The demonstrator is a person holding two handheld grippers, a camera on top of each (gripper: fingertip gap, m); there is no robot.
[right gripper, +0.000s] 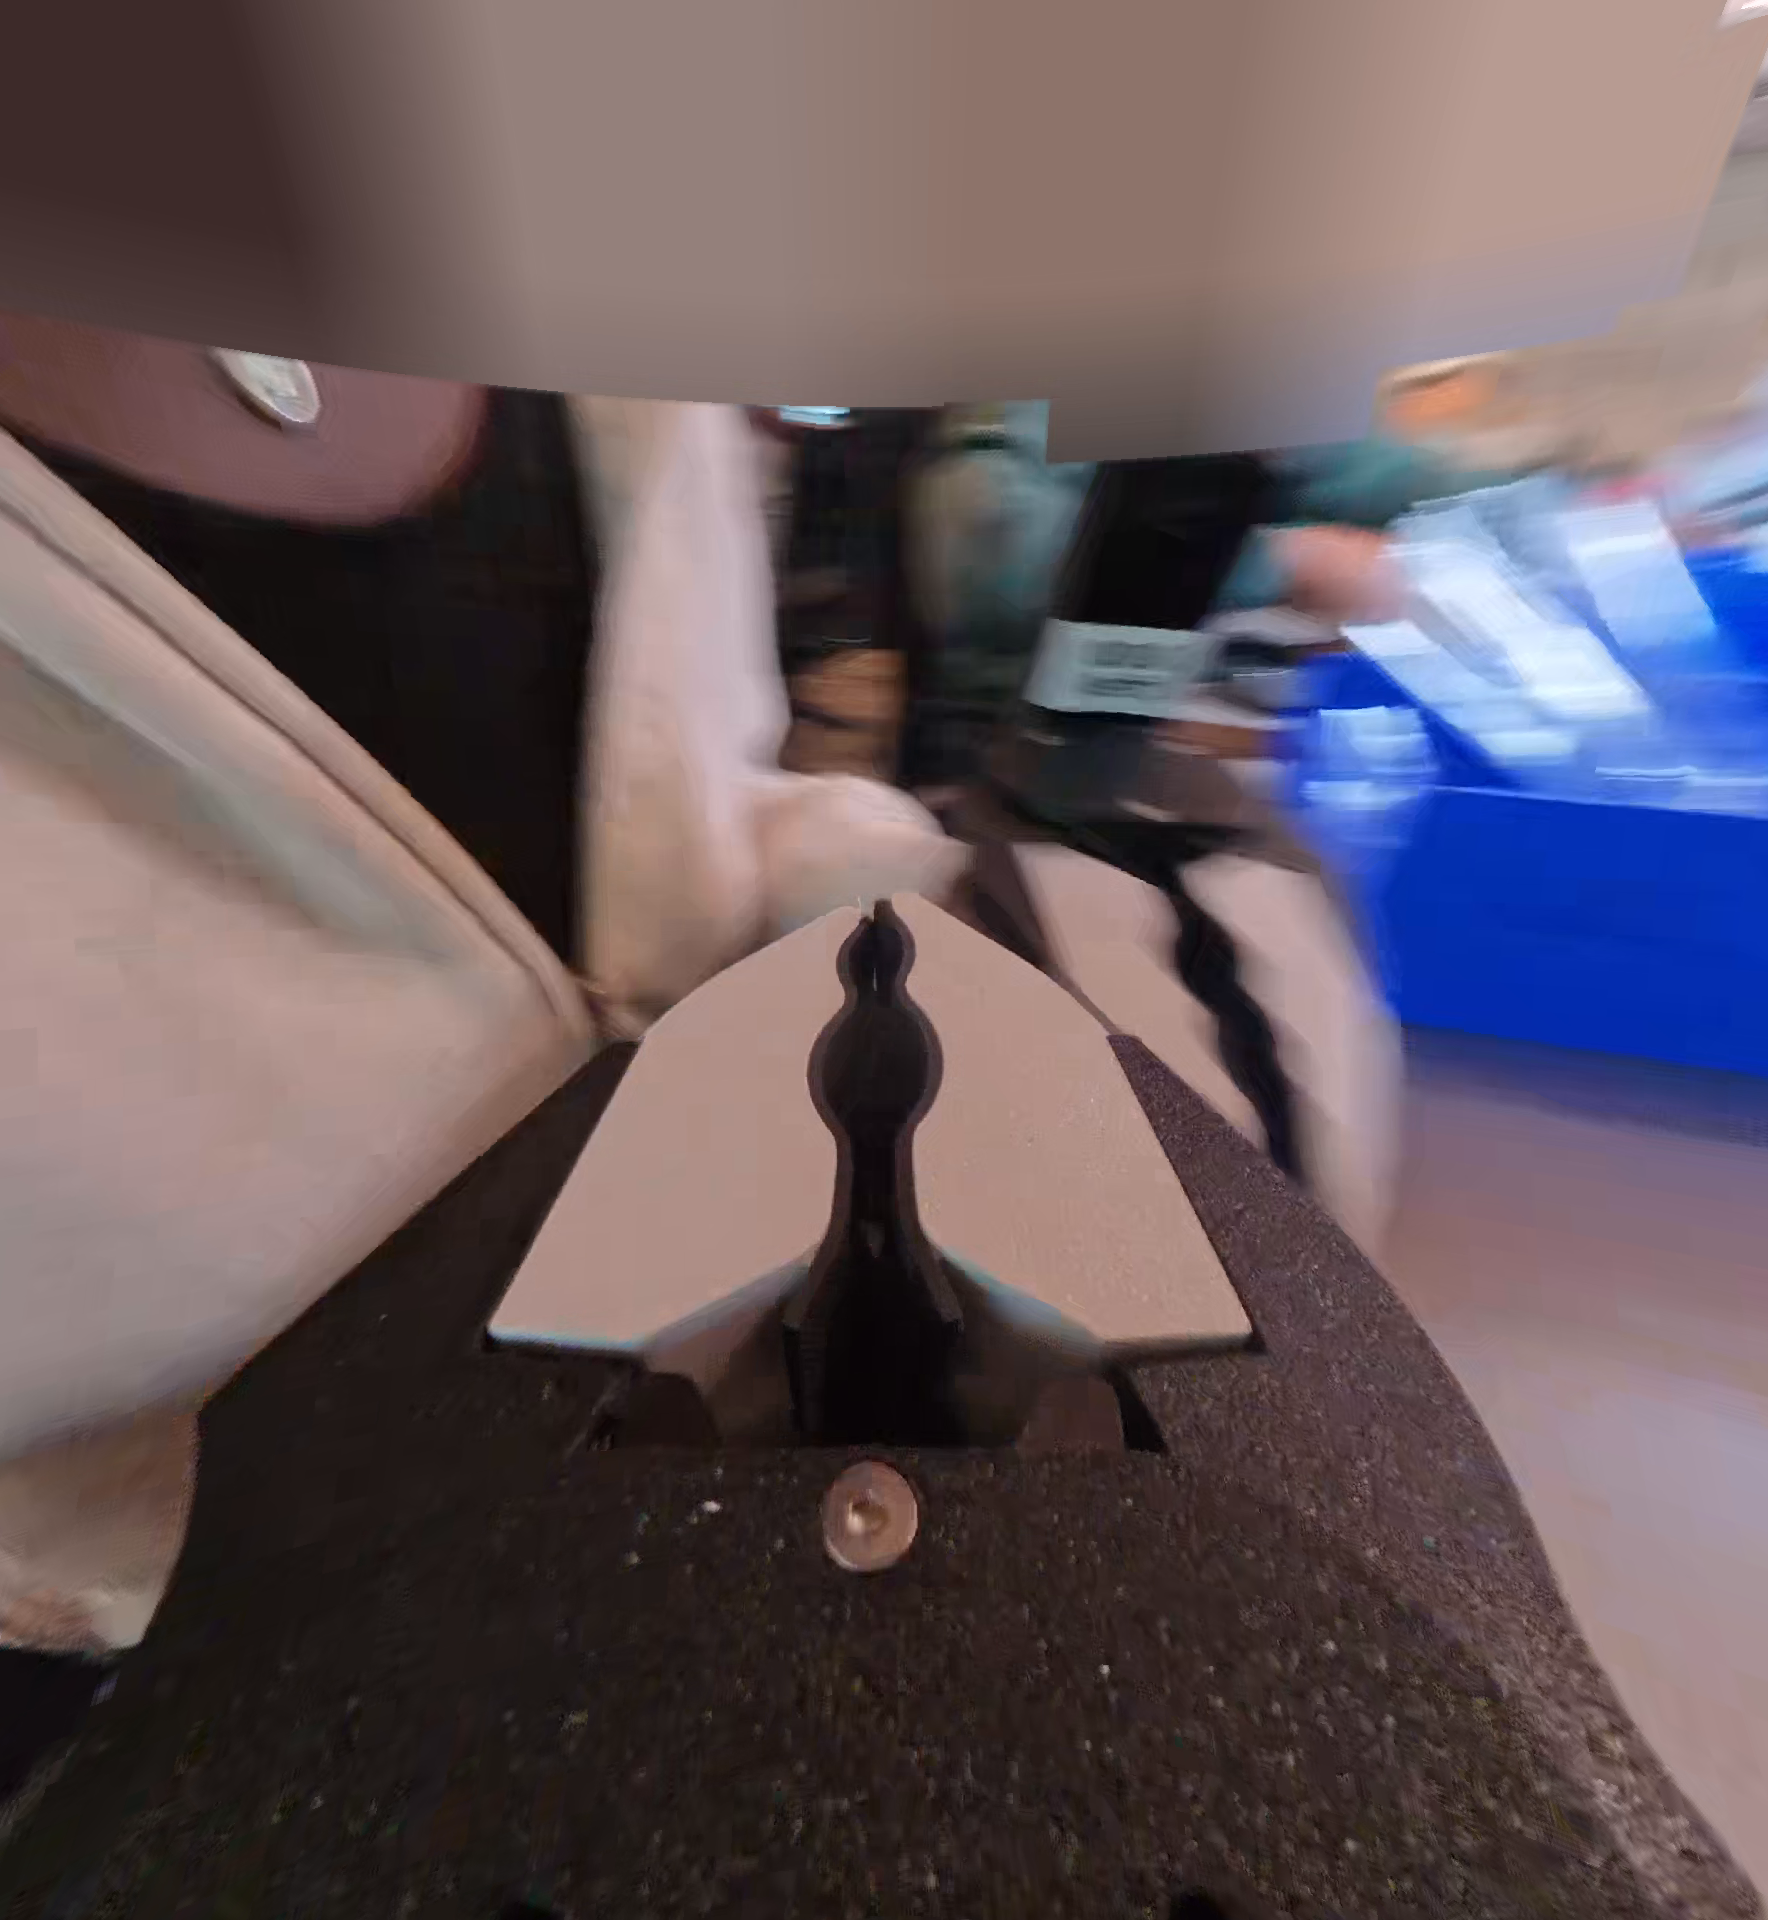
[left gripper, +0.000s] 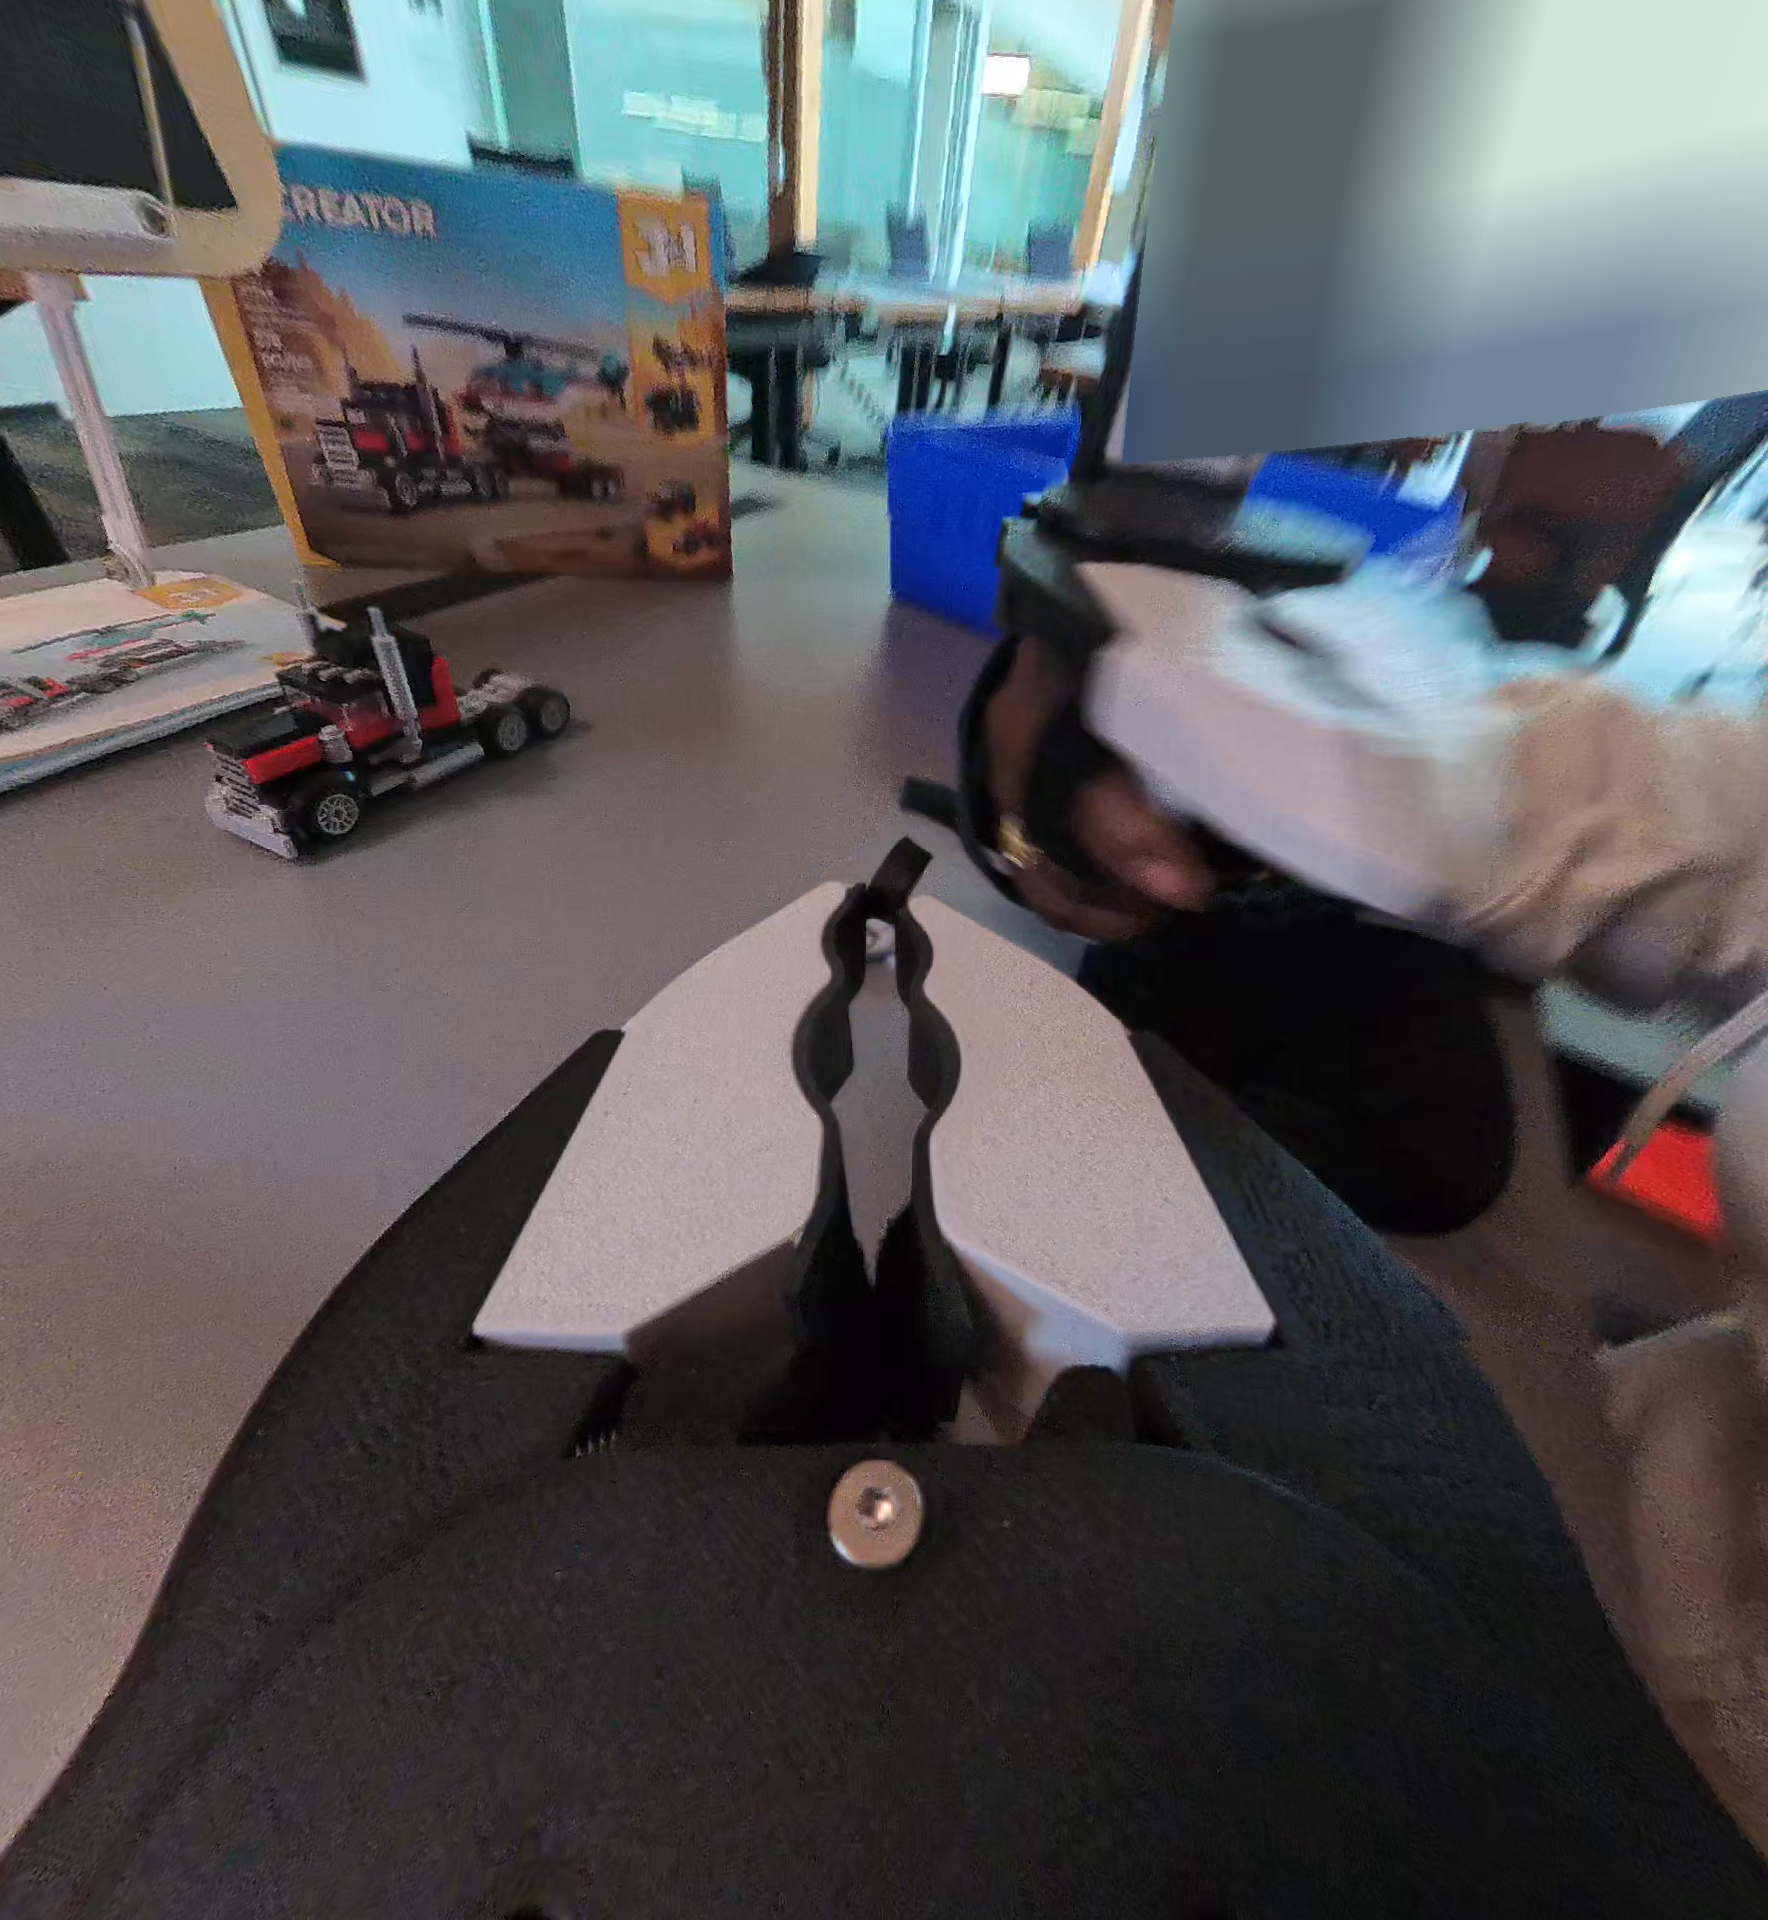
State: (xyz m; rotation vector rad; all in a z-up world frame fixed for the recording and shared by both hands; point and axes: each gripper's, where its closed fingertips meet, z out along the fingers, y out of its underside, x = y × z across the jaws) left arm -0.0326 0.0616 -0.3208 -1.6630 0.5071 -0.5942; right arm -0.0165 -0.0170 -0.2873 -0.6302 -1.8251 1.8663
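Left gripper (left gripper: 885, 914): your fingers pinch a small black brick piece (left gripper: 901, 871) at the tips, above the grey desk (left gripper: 651, 831).
Right gripper (right gripper: 880, 920): your fingers are closed; nothing clearly between them, though blur hides much.
Nearby: the toy truck (left gripper: 381, 727) stands towards the desk's far left, beside the instruction booklet (left gripper: 80, 665), with the set's box (left gripper: 506, 374) behind.
Risk: the hold is tip-only, so a knock from your other hand (left gripper: 1119, 831), close by, could twist the piece free.
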